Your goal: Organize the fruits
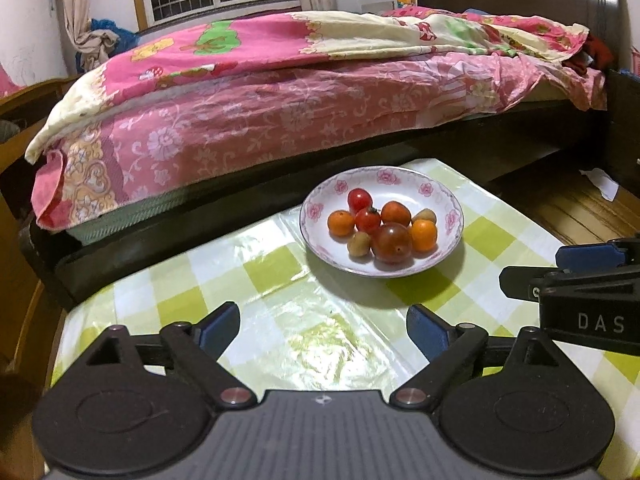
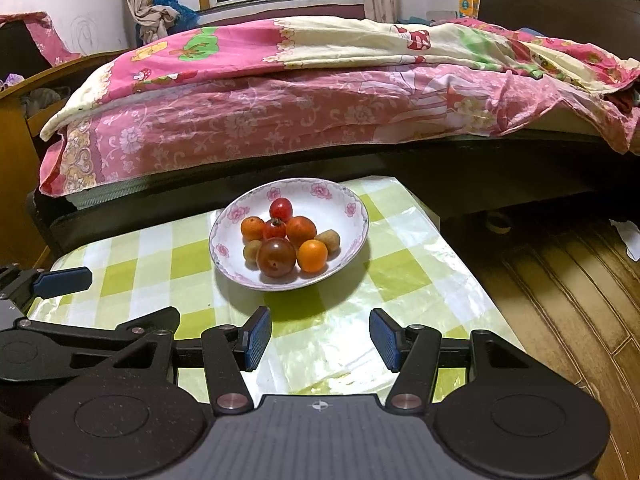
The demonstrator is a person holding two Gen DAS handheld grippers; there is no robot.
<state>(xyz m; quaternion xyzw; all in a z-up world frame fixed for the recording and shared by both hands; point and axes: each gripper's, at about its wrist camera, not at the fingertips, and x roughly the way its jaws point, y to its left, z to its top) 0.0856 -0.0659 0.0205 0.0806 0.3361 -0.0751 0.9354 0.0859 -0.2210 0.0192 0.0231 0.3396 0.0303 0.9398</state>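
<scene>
A white bowl with pink flowers on its rim (image 1: 440, 196) (image 2: 352, 208) stands on the far part of a green-and-white checked table (image 1: 180, 280) (image 2: 152, 268). It holds several small fruits: red tomatoes (image 1: 360, 199) (image 2: 281, 209), orange citrus (image 1: 424, 235) (image 2: 313, 256), a big dark tomato (image 1: 392, 242) (image 2: 277, 257) and small brownish fruits (image 1: 359, 244) (image 2: 328, 240). My left gripper (image 1: 323, 330) is open and empty, short of the bowl. My right gripper (image 2: 320, 338) is open and empty, just in front of the bowl; it also shows at the right edge of the left wrist view (image 1: 576, 276).
A bed with a pink floral quilt (image 1: 280, 92) (image 2: 320, 92) runs behind the table. Wooden floor (image 2: 560, 280) lies to the table's right. A wooden cabinet (image 2: 16, 152) stands at the left. The left gripper's finger (image 2: 60, 280) reaches in at the left of the right wrist view.
</scene>
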